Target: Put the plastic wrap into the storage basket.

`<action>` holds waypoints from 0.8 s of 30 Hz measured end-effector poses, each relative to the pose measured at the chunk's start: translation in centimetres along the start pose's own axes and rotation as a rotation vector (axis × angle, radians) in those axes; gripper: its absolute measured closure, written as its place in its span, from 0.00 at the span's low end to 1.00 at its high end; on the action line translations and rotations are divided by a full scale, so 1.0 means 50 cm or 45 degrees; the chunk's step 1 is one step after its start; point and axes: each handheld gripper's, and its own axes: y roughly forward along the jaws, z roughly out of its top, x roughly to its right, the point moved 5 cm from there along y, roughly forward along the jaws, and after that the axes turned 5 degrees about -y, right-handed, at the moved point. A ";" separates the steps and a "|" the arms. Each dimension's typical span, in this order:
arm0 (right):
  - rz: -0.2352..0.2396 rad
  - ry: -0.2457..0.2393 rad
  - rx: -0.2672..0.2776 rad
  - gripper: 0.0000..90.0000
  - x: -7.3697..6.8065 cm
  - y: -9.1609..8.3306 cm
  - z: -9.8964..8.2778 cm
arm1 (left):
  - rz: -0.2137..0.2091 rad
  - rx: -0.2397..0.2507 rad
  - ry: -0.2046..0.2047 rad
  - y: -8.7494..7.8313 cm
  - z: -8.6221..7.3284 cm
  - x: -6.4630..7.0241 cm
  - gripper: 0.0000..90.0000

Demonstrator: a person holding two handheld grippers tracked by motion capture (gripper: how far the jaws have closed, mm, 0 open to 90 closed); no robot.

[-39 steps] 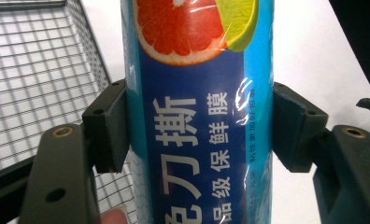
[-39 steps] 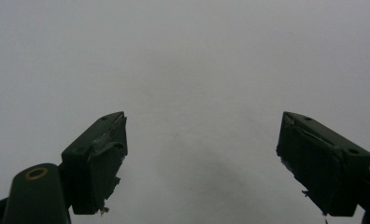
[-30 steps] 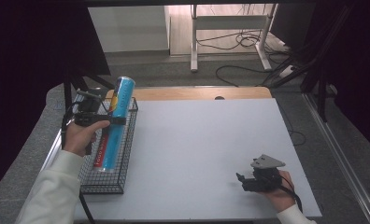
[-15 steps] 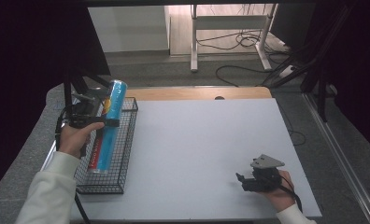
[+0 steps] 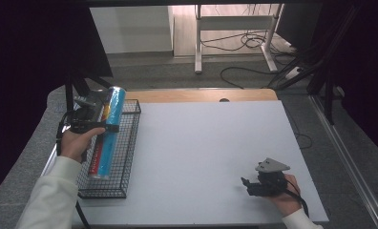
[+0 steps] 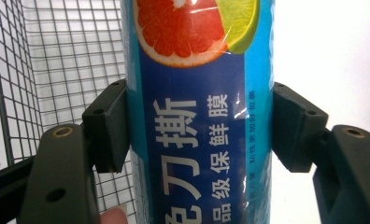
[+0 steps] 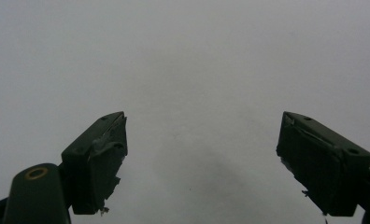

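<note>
The left gripper (image 5: pixel 102 125) clamps a long blue cling-film tube printed with citrus slices (image 5: pixel 108 131) – tilted over the black wire basket (image 5: pixel 125 157), lower end inside it. Well right of the basket, the right gripper (image 5: pixel 251 183) rests on the white tabletop (image 5: pixel 201 143) – jaws apart, holding nothing.

The blue roll (image 6: pixel 199 121) wears a glossy, smooth plastic film that catches highlights, the basket (image 5: pixel 130 143) is thin black wire mesh, the table (image 5: pixel 211 148) top is matt, smooth white with a bare wood strip at its far edge, and the gripper pads (image 7: pixel 103 158) look matt, scuffed dark plastic.
</note>
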 end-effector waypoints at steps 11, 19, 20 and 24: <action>-0.002 -0.005 -0.006 0.18 0.000 0.001 -0.001 | 0.070 -0.043 -0.001 0.036 -0.006 -0.015 0.35; -0.003 -0.011 -0.007 0.18 0.000 0.001 -0.002 | 0.120 -0.085 -0.007 0.071 -0.011 -0.024 0.35; -0.002 -0.015 -0.008 0.19 0.000 0.002 -0.002 | 0.121 -0.086 -0.010 0.075 -0.012 -0.024 0.35; -0.003 -0.015 -0.010 0.18 0.000 0.002 -0.002 | 0.140 -0.104 -0.008 0.093 -0.016 -0.028 0.35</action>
